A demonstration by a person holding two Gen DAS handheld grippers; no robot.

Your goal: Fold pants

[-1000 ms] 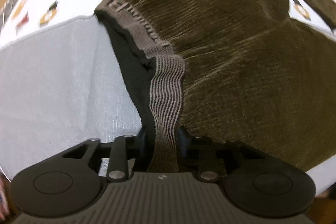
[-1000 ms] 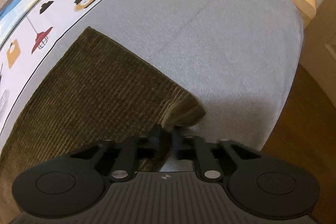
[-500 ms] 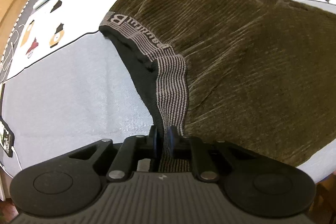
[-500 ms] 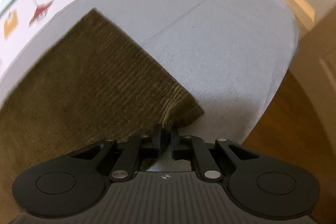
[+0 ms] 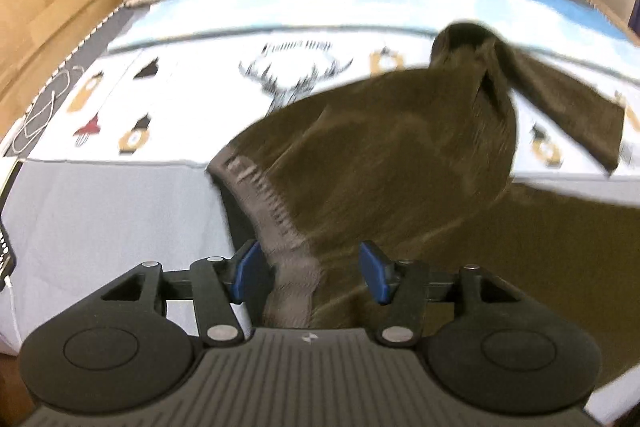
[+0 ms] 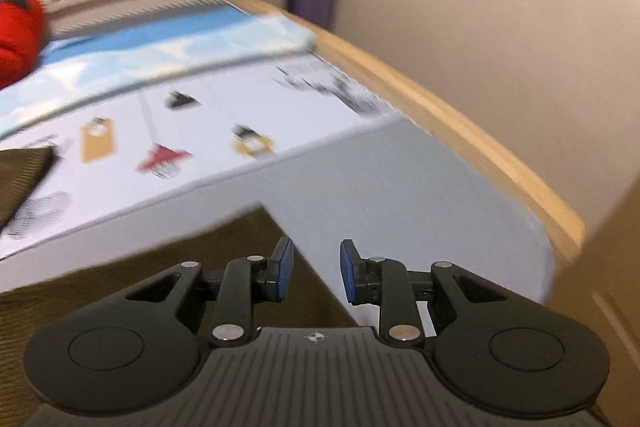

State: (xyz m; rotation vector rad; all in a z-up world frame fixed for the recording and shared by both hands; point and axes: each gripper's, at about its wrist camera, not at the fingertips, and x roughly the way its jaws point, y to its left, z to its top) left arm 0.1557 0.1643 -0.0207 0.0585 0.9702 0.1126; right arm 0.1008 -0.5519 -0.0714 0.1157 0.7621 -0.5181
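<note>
Now both grippers have just opened: left gripper [image 5: 310, 273] fingers spread around the waistband [image 5: 276, 227], right gripper [image 6: 312, 275] spread, off the pants [image 5: 400, 179] corner near the bed [image 6: 400, 187] edge—fold released.

The right claw [image 6: 312, 275] (jaws just opening, nothing between) hangs over the brown pants [image 6: 140, 275] on the bed [image 6: 440, 187].
</note>
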